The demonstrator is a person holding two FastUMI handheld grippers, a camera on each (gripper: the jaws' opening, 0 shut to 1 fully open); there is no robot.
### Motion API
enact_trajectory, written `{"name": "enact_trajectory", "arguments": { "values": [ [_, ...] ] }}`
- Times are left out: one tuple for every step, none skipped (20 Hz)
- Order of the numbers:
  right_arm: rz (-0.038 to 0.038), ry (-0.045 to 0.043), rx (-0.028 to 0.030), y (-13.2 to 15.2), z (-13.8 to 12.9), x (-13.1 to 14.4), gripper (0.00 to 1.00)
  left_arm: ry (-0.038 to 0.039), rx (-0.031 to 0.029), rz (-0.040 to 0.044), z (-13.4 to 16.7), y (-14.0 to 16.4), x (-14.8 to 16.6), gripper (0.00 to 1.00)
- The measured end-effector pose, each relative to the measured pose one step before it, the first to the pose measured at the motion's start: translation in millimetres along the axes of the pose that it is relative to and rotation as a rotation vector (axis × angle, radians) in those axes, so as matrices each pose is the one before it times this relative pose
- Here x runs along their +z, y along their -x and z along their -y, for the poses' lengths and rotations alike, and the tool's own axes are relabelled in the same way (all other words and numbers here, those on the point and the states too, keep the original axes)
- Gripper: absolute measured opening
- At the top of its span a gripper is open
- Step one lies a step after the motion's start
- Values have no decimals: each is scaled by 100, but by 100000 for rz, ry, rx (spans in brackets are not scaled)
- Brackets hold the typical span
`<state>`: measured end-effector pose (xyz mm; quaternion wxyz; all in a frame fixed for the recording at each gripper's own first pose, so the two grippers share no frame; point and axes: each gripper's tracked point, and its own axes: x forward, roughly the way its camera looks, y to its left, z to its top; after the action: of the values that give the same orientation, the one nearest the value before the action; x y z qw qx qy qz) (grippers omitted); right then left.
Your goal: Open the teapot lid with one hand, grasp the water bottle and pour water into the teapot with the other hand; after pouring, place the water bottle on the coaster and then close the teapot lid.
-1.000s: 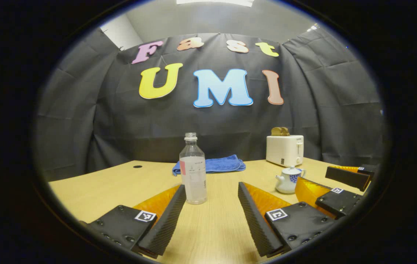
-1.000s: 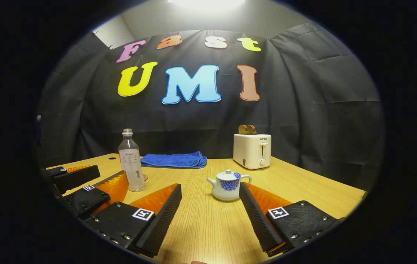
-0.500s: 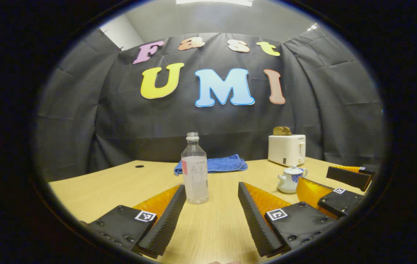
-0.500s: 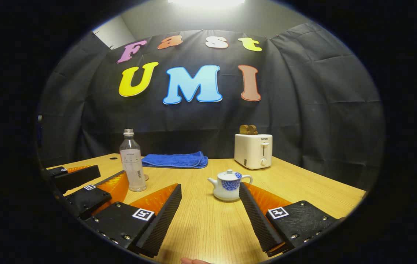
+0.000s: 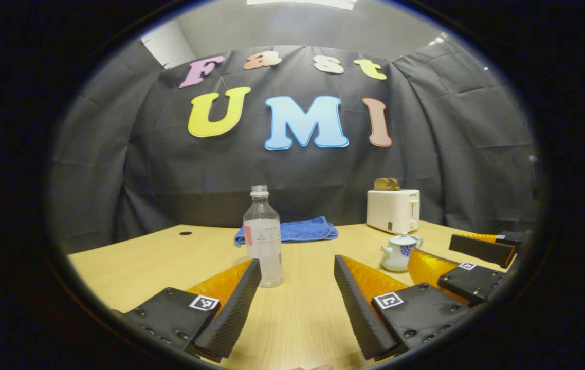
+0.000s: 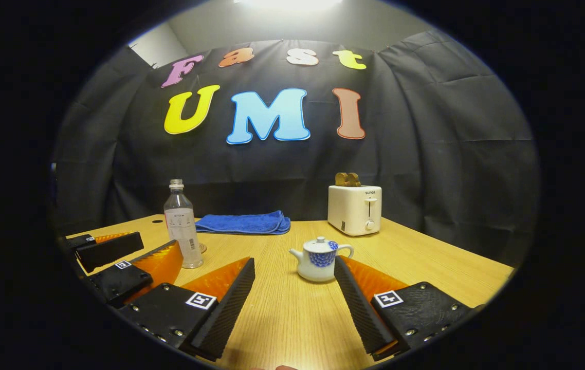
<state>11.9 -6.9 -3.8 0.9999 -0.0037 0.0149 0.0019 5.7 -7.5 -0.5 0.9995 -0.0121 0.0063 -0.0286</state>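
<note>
A clear uncapped water bottle stands upright on the wooden table, just beyond my left gripper and close to its left finger. The left gripper is open and holds nothing. In the right gripper view the bottle stands at the left with a small round coaster by its base. A white teapot with a blue pattern sits with its lid on, just ahead of my open right gripper and near its right finger. The teapot also appears beside the right gripper.
A white toaster with bread in it stands at the back right. A folded blue towel lies at the back, against the black cloth wall. The left gripper sits low at the left of the right gripper view.
In the left gripper view the bottle, towel and toaster have slid a little to the left. The right gripper view has barely shifted. Both grippers stay open.
</note>
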Motion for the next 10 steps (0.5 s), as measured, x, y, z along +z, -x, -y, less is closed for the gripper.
{"name": "enact_trajectory", "arguments": {
  "values": [
    [-973,94,-418,-347,476,12,95,1401,150,-149,-460,-76,169,99],
    [152,-756,-175,-467,400,314,96,-148,1463,673,-678,-14,321,99],
    [1497,-1614,-963,-715,677,963,95,-1117,1940,1559,-825,-124,583,99],
    [1107,-300,-593,-654,440,470,95,-709,721,499,-390,-102,311,99],
    [391,1147,-202,-801,266,305,95,-329,441,11,-274,-119,-33,99],
    [312,1782,-176,-1107,358,537,95,186,273,-55,-220,-67,-16,99],
    [-223,1186,21,-1183,274,90,94,6,414,-323,-159,-89,25,99],
    [-807,788,115,-901,29,-61,88,57,239,-201,-211,-68,-147,99],
    [-1273,185,631,-910,-65,-127,86,52,504,-27,-261,-120,83,99],
    [-688,16,726,-826,-127,-19,86,126,288,-17,-242,-47,6,99]
  ]
}}
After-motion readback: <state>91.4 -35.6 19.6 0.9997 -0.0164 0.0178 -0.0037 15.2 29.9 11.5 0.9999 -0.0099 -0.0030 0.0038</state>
